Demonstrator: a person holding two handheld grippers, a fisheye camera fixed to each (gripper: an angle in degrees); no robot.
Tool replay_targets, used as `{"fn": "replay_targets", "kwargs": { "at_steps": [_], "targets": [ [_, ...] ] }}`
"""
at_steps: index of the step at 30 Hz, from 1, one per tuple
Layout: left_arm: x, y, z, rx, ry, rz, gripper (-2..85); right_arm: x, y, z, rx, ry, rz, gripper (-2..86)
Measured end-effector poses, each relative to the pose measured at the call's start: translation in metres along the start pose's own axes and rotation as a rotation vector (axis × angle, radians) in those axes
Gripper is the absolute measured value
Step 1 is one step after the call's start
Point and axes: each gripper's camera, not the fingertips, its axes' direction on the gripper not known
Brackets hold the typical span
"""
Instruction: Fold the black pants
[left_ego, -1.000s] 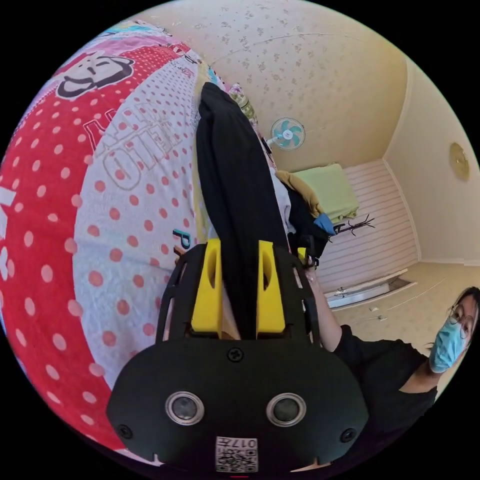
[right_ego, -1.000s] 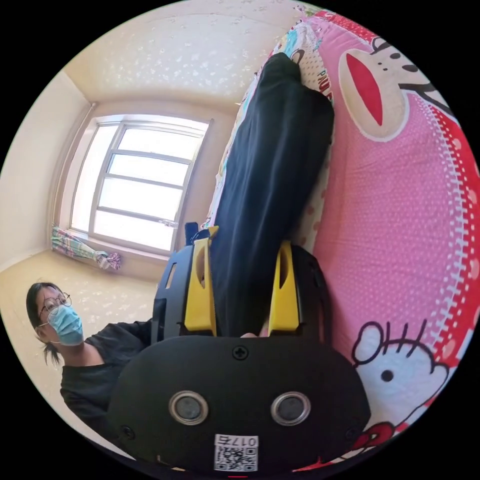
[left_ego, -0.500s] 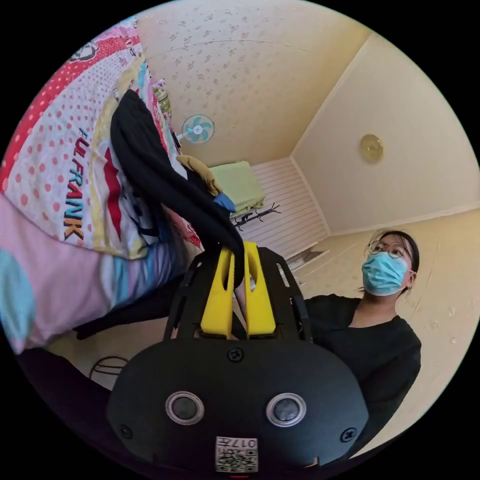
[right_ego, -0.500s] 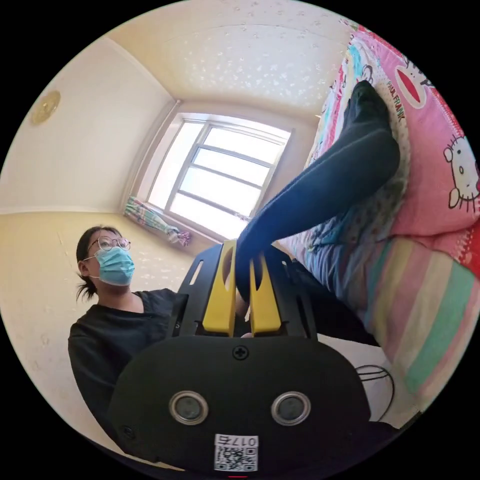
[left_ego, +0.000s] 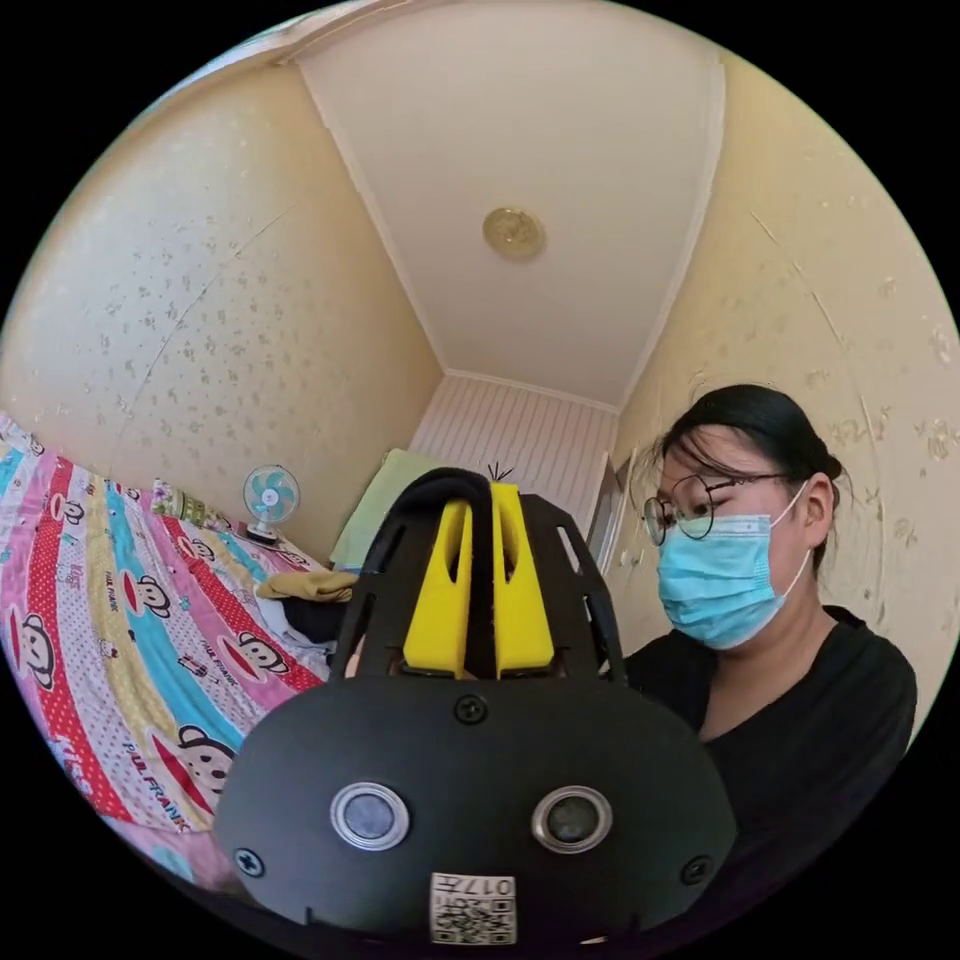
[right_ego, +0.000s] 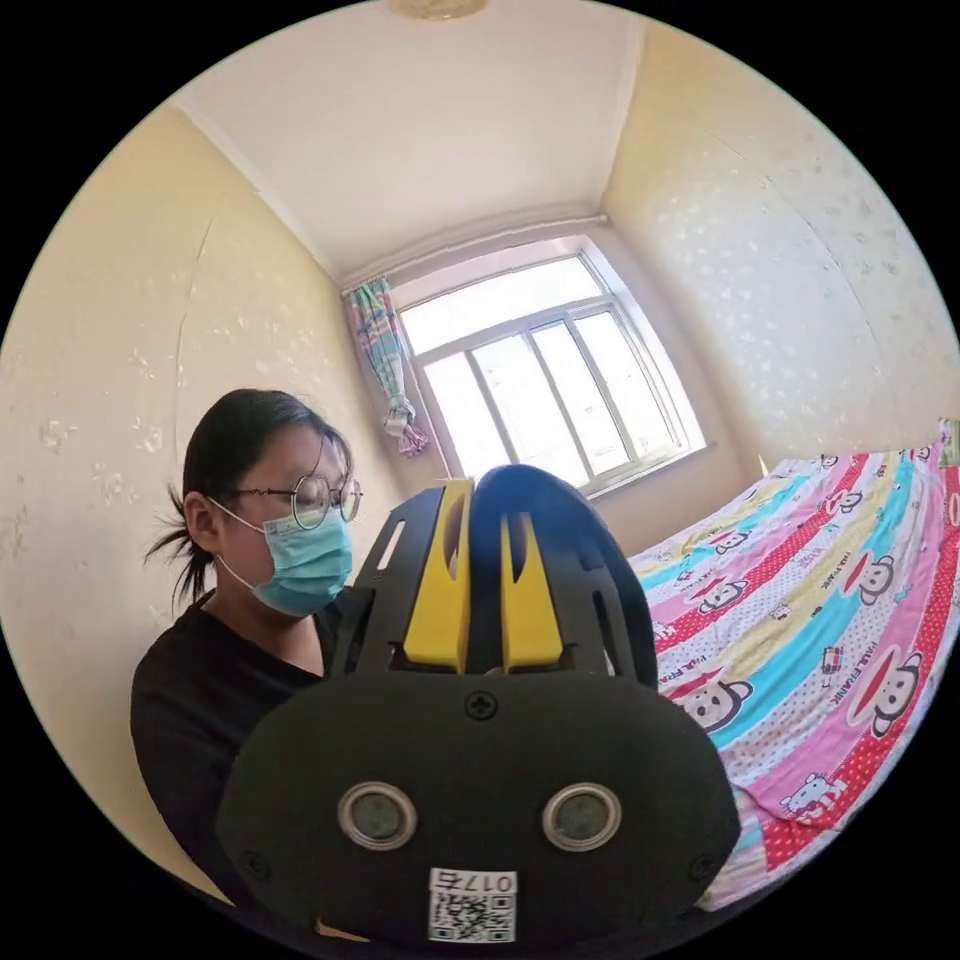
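Jaws of two grippers, left gripper (left_ego: 481, 500) and right gripper (right_ego: 486, 500), each clamp one black pants (left_ego: 481, 560).

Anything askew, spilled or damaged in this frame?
Nothing stands out. The left gripper and the right gripper are each shut on a fold of the black pants; loose clothes sit heaped on the bed.

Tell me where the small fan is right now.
In the left gripper view, the fan stands at the left, against the wall at the far edge of the bed, just beyond a heap of clothes.
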Motion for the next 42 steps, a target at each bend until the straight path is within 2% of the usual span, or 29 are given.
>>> {"fn": "replay_targets", "kwargs": {
  "at_steps": [4, 7, 8, 10, 12, 16, 18, 22, 27, 30, 32, 35, 37, 40, 42],
  "targets": [
    [-0.07, -0.009, 0.026, -0.019, -0.029, -0.124, 1.5, 0.063, -0.023, 0.01, -0.041, -0.005, 0.092, 0.4],
    [-0.125, -0.028, 0.052, -0.05, -0.053, -0.065, 1.5, 0.118, -0.049, 0.017, -0.043, -0.031, 0.14, 0.4],
    [-0.147, -0.038, 0.062, -0.047, -0.031, -0.109, 1.4, 0.13, -0.064, 0.02, -0.033, -0.022, 0.15, 0.4],
    [-0.162, -0.058, 0.078, -0.03, 0.009, -0.138, 1.5, 0.133, -0.089, 0.024, -0.005, -0.022, 0.117, 0.2],
    [-0.152, -0.082, 0.089, -0.035, -0.016, -0.037, 1.5, 0.111, -0.12, 0.033, -0.012, 0.032, -0.013, 0.0],
    [-0.128, -0.093, 0.101, -0.089, -0.079, 0.098, 1.9, 0.086, -0.126, 0.05, -0.081, 0.127, -0.108, -0.3],
    [-0.135, -0.066, 0.1, -0.113, -0.097, 0.102, 2.2, 0.092, -0.093, 0.065, -0.144, 0.19, -0.094, -0.3],
    [-0.176, 0.058, 0.088, -0.21, -0.132, -0.002, 2.9, 0.122, 0.006, 0.087, -0.25, 0.237, -0.001, -0.4],
    [-0.195, 0.25, 0.048, -0.304, -0.07, -0.153, 2.7, 0.143, 0.208, 0.105, -0.327, 0.049, 0.254, -0.4],
    [-0.173, 0.342, 0.032, -0.468, -0.08, -0.243, 2.3, 0.113, 0.284, 0.123, -0.478, 0.036, 0.341, -0.4],
    [-0.137, 0.387, 0.022, -0.556, -0.019, -0.26, 2.1, 0.086, 0.306, 0.125, -0.471, -0.011, 0.344, -0.4],
    [-0.11, 0.4, 0.01, -0.536, 0.113, -0.287, 2.0, 0.055, 0.306, 0.128, -0.473, -0.114, 0.259, -0.2],
    [-0.102, 0.39, 0.016, -0.553, 0.139, -0.238, 2.1, 0.052, 0.29, 0.133, -0.489, -0.109, 0.152, -0.1],
    [-0.121, 0.348, 0.029, -0.531, 0.061, -0.152, 2.5, 0.092, 0.248, 0.137, -0.431, -0.161, 0.134, 0.2],
    [-0.149, 0.316, 0.039, -0.475, -0.014, -0.13, 3.0, 0.151, 0.204, 0.133, -0.327, -0.149, 0.194, 0.1]
  ]
}}
